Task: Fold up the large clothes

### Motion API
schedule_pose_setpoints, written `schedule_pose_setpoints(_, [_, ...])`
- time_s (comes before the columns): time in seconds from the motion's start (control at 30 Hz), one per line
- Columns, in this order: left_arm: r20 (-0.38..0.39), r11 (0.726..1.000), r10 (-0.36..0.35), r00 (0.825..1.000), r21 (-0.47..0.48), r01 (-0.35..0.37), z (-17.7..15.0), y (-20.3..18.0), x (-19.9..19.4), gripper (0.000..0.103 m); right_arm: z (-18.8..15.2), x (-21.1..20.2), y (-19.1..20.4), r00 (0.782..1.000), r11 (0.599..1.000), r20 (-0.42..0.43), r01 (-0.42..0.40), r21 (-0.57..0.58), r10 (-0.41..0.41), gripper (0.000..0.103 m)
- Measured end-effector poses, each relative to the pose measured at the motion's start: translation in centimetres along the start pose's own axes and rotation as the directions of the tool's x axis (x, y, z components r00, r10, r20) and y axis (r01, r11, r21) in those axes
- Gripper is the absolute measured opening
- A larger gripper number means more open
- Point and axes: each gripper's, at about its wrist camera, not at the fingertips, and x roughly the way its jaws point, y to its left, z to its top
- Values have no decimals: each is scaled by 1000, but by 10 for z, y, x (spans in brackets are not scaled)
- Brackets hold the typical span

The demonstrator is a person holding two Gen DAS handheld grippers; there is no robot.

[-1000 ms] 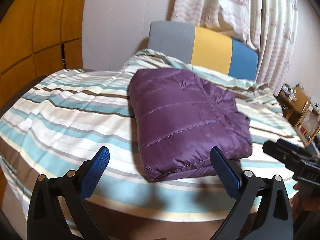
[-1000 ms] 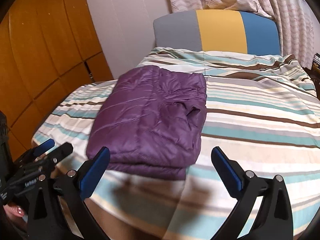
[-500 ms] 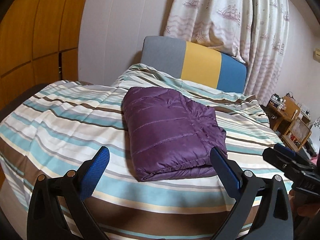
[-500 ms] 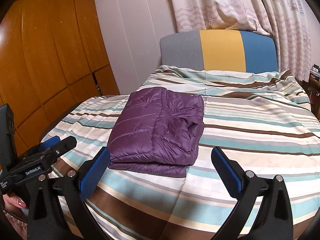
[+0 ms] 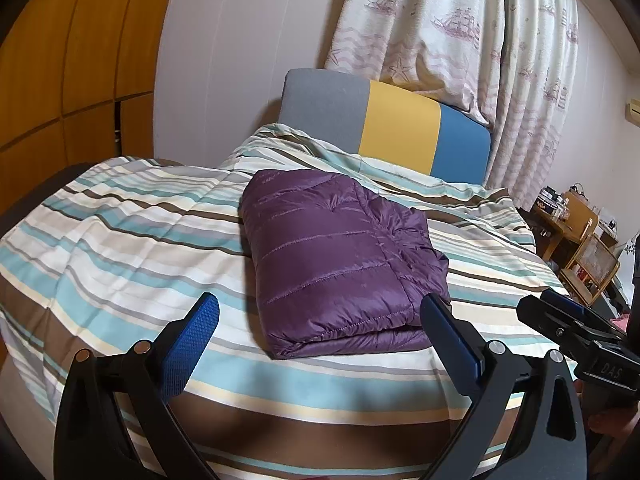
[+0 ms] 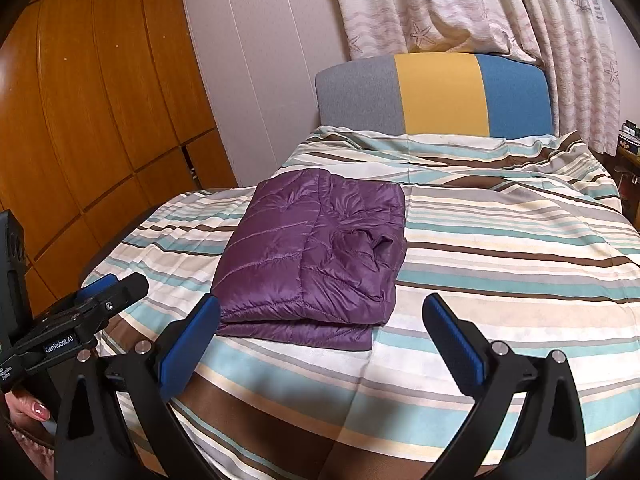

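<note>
A purple quilted jacket [image 5: 340, 264] lies folded into a thick rectangle on the striped bedspread [image 5: 120, 240]; it also shows in the right wrist view [image 6: 316, 260]. My left gripper [image 5: 320, 340] is open and empty, held back from the jacket's near edge above the foot of the bed. My right gripper [image 6: 320, 340] is open and empty too, also short of the jacket. The right gripper shows at the right edge of the left wrist view [image 5: 576, 332], and the left gripper at the left edge of the right wrist view [image 6: 80, 320].
A grey, yellow and blue headboard [image 5: 384, 128] stands at the far end under patterned curtains [image 5: 460, 40]. Wooden wardrobe doors [image 6: 100, 120] line the left side. A small wooden table with clutter [image 5: 572, 224] stands to the right of the bed.
Both grippers have pulled back from the jacket and tilted up, so the jacket looks smaller and more of the room shows. The jacket has not moved.
</note>
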Motion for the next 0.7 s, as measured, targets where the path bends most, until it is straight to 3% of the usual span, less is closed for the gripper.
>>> schedule_pose_setpoints(0.7, [-13, 1000, 3, 1000, 11, -3, -2, 1, 5, 100, -1, 2, -1, 1000, 1000, -9, -3, 15, 3, 101])
